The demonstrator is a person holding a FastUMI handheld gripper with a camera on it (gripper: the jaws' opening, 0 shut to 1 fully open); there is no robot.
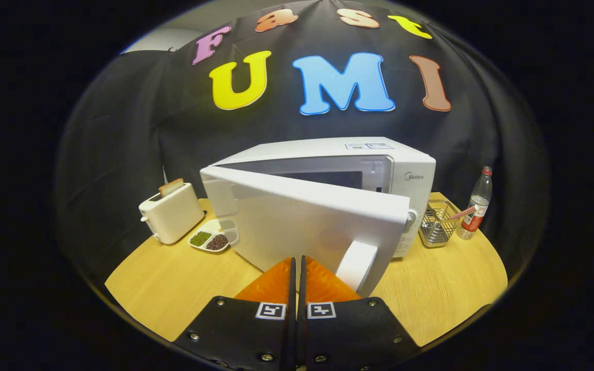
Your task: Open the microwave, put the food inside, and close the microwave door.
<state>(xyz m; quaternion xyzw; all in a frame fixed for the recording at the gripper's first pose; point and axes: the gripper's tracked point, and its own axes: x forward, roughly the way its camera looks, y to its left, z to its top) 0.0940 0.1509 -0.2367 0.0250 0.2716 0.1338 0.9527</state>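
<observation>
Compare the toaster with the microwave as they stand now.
The toaster is small and has bread sticking out of its top; the microwave is far larger, with its door swung partly open. The toaster stands beyond the shut gripper; the door is right at its fingertips. Both are white, on the table.

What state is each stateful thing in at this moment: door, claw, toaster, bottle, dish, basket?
Microwave door: partly open, swung out toward the claw.
Claw: shut, empty, tips at the door's outer face beside the handle.
Toaster: upright, toast sticking up from the slot.
Bottle: upright, capped.
Divided dish: two compartments filled.
Wire basket: upright, utensil inside.
</observation>
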